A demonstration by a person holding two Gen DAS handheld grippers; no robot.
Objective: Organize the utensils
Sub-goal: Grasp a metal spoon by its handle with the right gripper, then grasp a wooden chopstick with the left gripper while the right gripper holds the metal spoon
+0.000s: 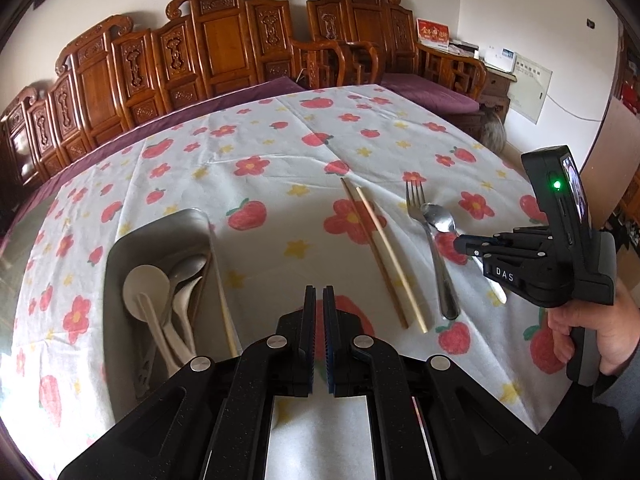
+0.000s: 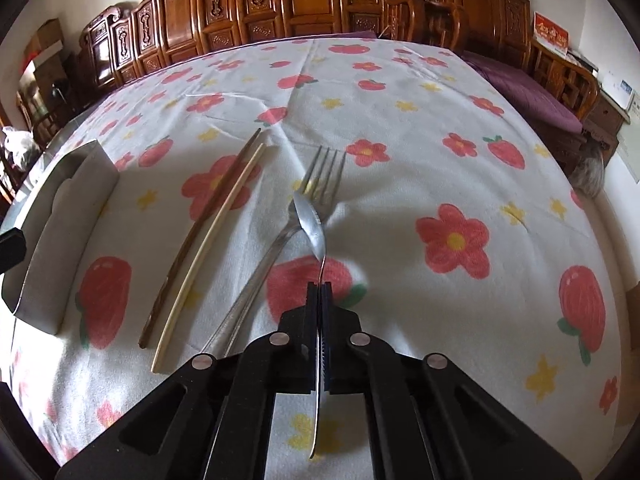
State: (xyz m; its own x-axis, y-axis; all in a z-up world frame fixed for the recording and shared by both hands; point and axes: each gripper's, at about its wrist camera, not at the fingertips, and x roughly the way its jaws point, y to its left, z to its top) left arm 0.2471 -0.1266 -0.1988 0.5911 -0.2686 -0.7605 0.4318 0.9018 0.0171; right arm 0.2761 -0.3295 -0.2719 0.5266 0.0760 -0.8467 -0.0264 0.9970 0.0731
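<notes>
The grey metal tray [image 1: 120, 248] holds white plastic spoons [image 1: 160, 300], its near end hidden; right tool [image 2: 319, 286] pinches the steel spoon [image 2: 310, 220]; left tool [image 1: 319, 289] pressed together, empty.

The spoon [image 2: 311, 222] is polished metal, bright and mirror-like, and the fork [image 2: 316, 184] beside it has the same glossy steel finish. Left of the fork, one chopstick [image 2: 212, 216] looks like dark stained wood, the other chopstick [image 2: 224, 228] like pale smooth wood or bamboo. Further left of the fork, the holder [image 1: 160, 232] is brushed, matt grey metal; the spoons [image 1: 168, 292] in it are smooth white plastic or ceramic. The tablecloth [image 2: 400, 128] is soft, creased printed cloth. Both the right gripper [image 2: 319, 292] and left gripper [image 1: 319, 296] are matt black, finely grained plastic.
</notes>
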